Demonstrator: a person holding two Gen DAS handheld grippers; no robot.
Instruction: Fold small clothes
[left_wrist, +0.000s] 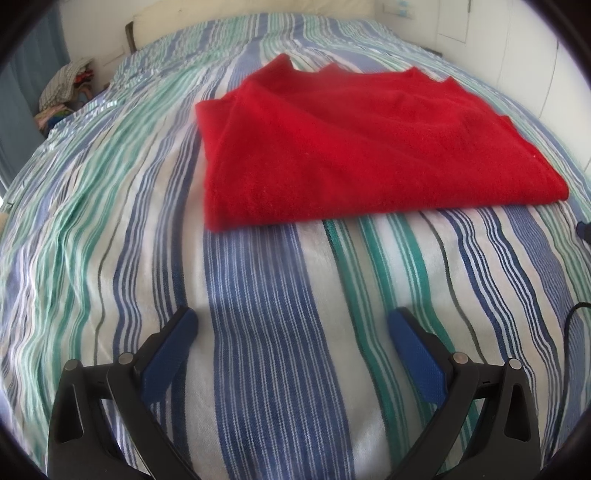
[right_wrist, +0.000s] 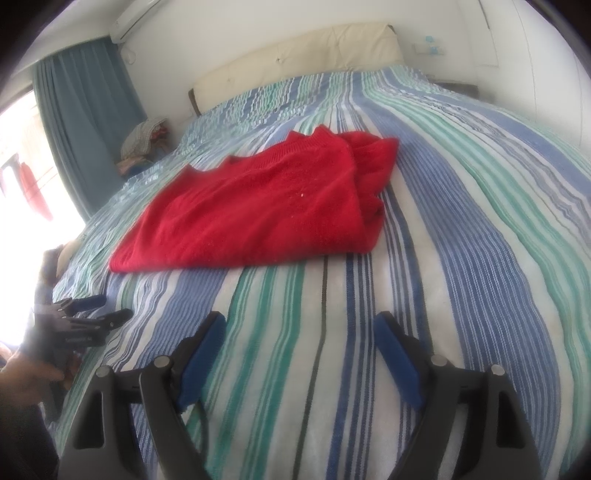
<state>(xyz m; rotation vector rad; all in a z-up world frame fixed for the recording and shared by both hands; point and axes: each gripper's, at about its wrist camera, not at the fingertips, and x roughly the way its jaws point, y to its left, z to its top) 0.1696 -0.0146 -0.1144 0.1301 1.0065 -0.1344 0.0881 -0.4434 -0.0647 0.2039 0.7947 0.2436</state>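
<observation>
- The left tongs (left_wrist: 293, 325) are released, their blue-padded fingers (left_wrist: 173, 345) spread wide over the striped bedspread (left_wrist: 258, 332) with nothing between them.
- The right tongs (right_wrist: 295, 332) are likewise released, blue pads (right_wrist: 397, 360) apart, hovering above the same bedspread and grasping nothing.
- In the right wrist view the left tongs (right_wrist: 107, 312) show at the left edge, held in the person's left hand (right_wrist: 29, 373), near the side of the bed.
- Ahead of both tongs, apart from them, lies the red garment (left_wrist: 354, 155), folded into a rough rectangle and resting flat on the bedspread near the middle of the bed.
- Its near edge is a smooth fold; its far edge shows several layered corners, and in the right wrist view its right end (right_wrist: 373, 173) is bunched into loose folds.
- Beyond it stands a cream padded headboard (right_wrist: 295, 62) against a white wall.
- To the left of the bed there is a pile of clothes (right_wrist: 142, 142) and a blue curtain (right_wrist: 85, 122) beside a bright window.
</observation>
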